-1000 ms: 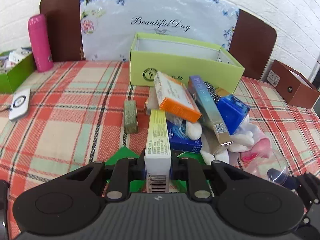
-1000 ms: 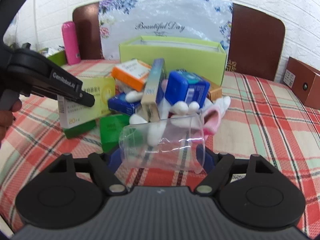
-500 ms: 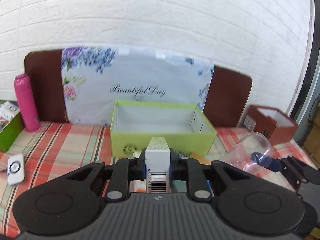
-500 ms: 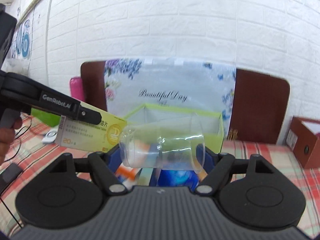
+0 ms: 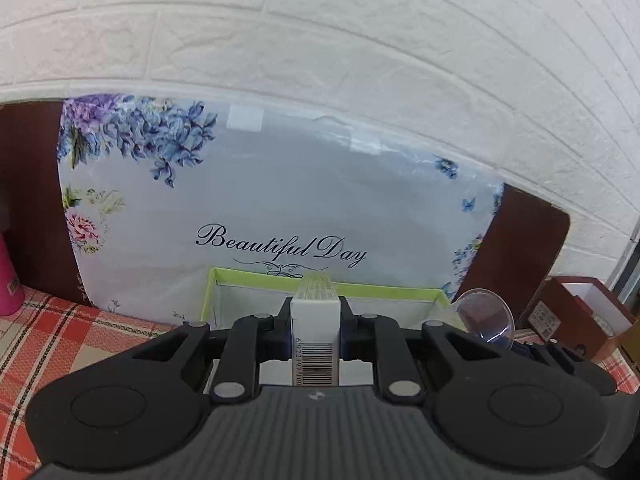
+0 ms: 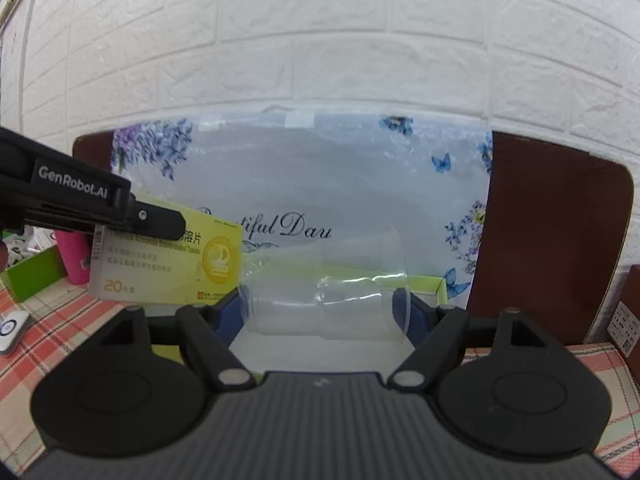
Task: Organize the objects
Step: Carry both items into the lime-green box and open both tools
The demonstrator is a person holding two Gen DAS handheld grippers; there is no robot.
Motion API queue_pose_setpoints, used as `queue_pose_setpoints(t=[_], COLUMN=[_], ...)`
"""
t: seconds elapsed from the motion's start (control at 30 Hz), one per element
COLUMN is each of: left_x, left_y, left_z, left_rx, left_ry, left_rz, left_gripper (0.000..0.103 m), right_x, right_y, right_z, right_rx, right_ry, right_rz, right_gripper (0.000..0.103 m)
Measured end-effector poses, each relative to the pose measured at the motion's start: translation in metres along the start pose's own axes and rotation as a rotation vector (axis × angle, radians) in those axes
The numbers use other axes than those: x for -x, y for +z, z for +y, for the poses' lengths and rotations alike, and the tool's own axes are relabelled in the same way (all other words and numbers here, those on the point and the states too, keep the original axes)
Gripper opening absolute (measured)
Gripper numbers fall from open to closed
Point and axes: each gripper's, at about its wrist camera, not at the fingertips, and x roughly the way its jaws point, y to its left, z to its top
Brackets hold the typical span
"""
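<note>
My left gripper [image 5: 315, 312] is shut on a white and yellow medicine box [image 5: 315, 332], held edge-on with its barcode toward the camera. The box hangs just over the open light-green box [image 5: 256, 280]. In the right wrist view the same medicine box [image 6: 168, 264] shows its yellow face, with the left gripper [image 6: 160, 222] clamped on it. My right gripper [image 6: 324, 300] is shut on a clear plastic cup [image 6: 324, 292] lying sideways between its blue pads, in front of the light-green box [image 6: 424, 284]. The cup [image 5: 486, 316] also shows at the right in the left wrist view.
A floral "Beautiful Day" panel [image 5: 280, 208] leans on the white brick wall behind the green box. A pink bottle [image 6: 74, 256] and a darker green box [image 6: 34, 276] stand at the left, a brown box [image 5: 580, 312] at the right. Plaid cloth [image 5: 60, 332] covers the table.
Both grippers rose from the pile of items and moved forward toward the light-green box, each keeping its object. The pile has dropped out of sight below.
</note>
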Motion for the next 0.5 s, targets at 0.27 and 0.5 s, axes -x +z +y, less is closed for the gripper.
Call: queue_pose_setpoints(t=[0.27, 0.5], left_x=[-0.045, -0.008], left_y=[-0.013, -0.01], left_z=[0.013, 0.023], left_rx=[-0.023, 0.056], left_ry=[0.021, 0.035], left_rz=[0.051, -0.015], left_gripper=[0.057, 0.085], right_x=[-0.059, -0.014], right_y=[-0.015, -0.003], right_z=[0.006, 0.004], right_rx=[0.048, 0.141], right_ry=[0.031, -0.064], right_rz=[0.169, 0.059], right_gripper=[0.101, 0.103])
